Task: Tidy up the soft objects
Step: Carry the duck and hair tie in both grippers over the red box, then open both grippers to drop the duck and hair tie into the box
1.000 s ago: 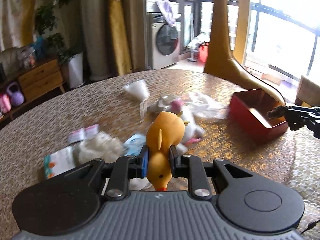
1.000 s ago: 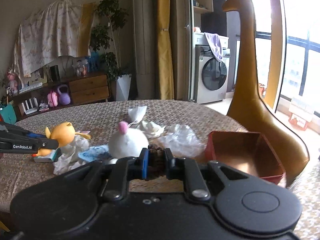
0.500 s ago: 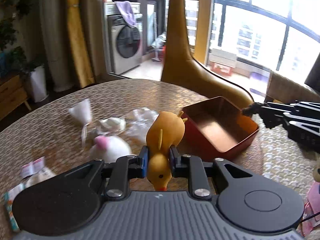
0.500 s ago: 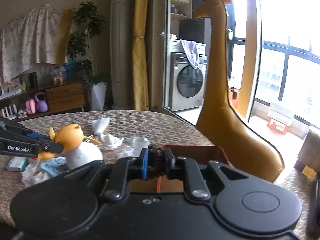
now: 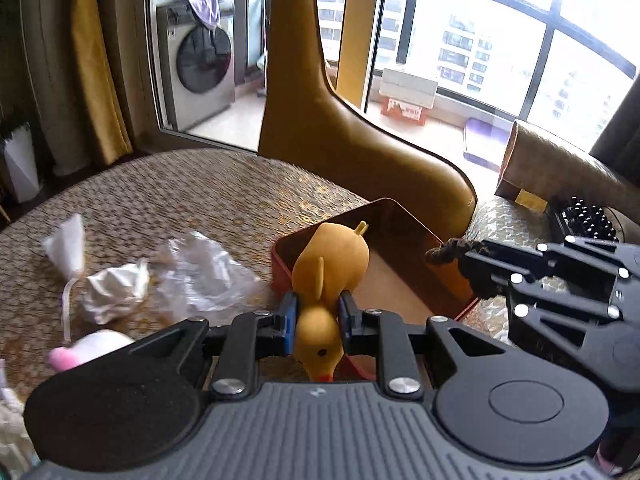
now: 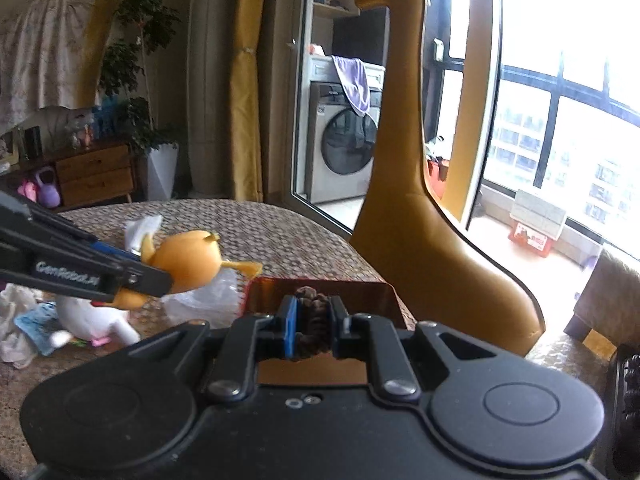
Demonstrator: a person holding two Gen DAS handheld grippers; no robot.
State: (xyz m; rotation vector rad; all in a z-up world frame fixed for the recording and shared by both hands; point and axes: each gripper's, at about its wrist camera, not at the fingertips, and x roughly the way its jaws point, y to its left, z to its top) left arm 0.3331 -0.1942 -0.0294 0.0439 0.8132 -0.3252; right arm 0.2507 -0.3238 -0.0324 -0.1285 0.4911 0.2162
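My left gripper (image 5: 317, 312) is shut on an orange soft duck toy (image 5: 332, 264), pinched at its neck, and holds it over the near left part of the red box (image 5: 404, 288). From the right wrist view the duck (image 6: 188, 258) hangs just left of the box (image 6: 320, 284). My right gripper (image 6: 313, 322) is shut on a dark brown braided hair tie (image 6: 312, 312) above the box's near edge. In the left wrist view the hair tie (image 5: 452, 250) sticks out of the right gripper (image 5: 466, 266) over the box's right rim.
A white plush with a pink tip (image 5: 92, 346), crumpled clear plastic (image 5: 200, 272), white tissue (image 5: 116, 290) and a small pouch (image 5: 66, 246) lie on the woven round table (image 5: 180, 196). A tall golden giraffe figure (image 6: 420, 208) stands just behind the box. A black hairbrush (image 5: 588, 220) lies at the right.
Both grippers swept right across the table towards the red box. The duck, once over the scattered clutter, now hangs over the box. The hair tie has come to the box's edge.
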